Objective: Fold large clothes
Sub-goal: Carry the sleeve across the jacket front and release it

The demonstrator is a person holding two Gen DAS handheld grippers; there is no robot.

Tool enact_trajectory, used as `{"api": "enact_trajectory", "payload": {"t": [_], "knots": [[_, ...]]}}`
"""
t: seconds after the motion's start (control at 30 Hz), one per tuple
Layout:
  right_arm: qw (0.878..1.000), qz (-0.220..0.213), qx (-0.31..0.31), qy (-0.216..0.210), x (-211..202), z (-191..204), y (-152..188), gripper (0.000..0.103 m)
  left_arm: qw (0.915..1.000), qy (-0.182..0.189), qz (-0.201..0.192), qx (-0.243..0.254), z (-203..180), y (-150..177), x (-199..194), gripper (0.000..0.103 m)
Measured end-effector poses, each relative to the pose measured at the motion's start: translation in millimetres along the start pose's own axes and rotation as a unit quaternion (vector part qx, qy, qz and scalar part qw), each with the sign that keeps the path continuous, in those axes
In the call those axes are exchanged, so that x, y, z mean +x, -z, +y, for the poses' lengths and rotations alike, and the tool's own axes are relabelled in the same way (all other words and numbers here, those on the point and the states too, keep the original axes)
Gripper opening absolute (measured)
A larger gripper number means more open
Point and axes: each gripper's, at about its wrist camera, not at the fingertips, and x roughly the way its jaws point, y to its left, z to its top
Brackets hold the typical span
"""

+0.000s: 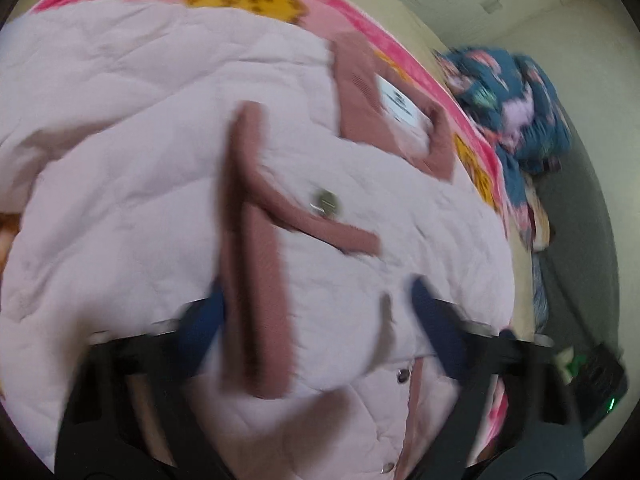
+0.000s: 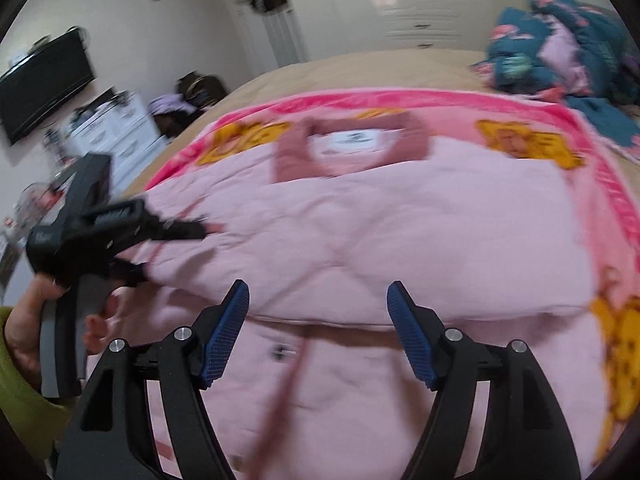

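Observation:
A pale pink quilted jacket (image 1: pixel 140 140) with dusty-rose trim lies spread on a bed, its collar and white label (image 2: pixel 352 140) at the far end. In the left wrist view my left gripper (image 1: pixel 320 312) is low over the jacket. A bulge of fabric and the rose front strip (image 1: pixel 252 240) sit between its blue pads, which stand apart. The right wrist view shows the left gripper (image 2: pixel 172 252) at the jacket's (image 2: pixel 400 220) left edge, held by a hand (image 2: pixel 24 336). My right gripper (image 2: pixel 318 320) hovers open above the jacket's near fold, with nothing between its pads.
The jacket rests on a pink blanket (image 2: pixel 600 184) with yellow figures. A crumpled blue floral quilt (image 2: pixel 560 40) lies at the bed's far right. A wall TV (image 2: pixel 44 88) and a white dresser (image 2: pixel 120 132) stand to the left. White wardrobes line the back.

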Motion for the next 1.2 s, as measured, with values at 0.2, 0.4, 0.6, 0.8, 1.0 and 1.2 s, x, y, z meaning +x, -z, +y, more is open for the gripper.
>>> {"api": "enact_trajectory", "payload": {"t": [0.2, 0.4, 0.6, 0.8, 1.0, 1.2], "knots": [[0.997, -0.006, 0.055, 0.050, -17, -57, 3, 0.070, 0.9933, -0.037, -0.036, 0.103, -35, -5, -20, 0.009], [0.994, -0.039, 0.076, 0.069, -35, -79, -12, 0.070, 0.9764, -0.048, -0.138, 0.159, -61, -36, -88, 0.008], [0.995, -0.019, 0.055, 0.076, -8, -75, -26, 0.070, 0.9778, -0.104, -0.087, 0.160, -32, -38, -47, 0.008], [0.996, 0.026, 0.022, 0.086, 32, -64, -32, 0.070, 0.9777, -0.138, -0.058, 0.147, 2, -28, -13, 0.012], [0.990, 0.082, 0.052, 0.102, 69, -80, -22, 0.070, 0.9771, -0.147, -0.051, 0.145, 12, -24, -4, 0.020], [0.991, 0.072, 0.064, 0.097, 64, -77, -21, 0.070, 0.9769, -0.152, -0.053, 0.140, 13, -23, -13, 0.038]]}}
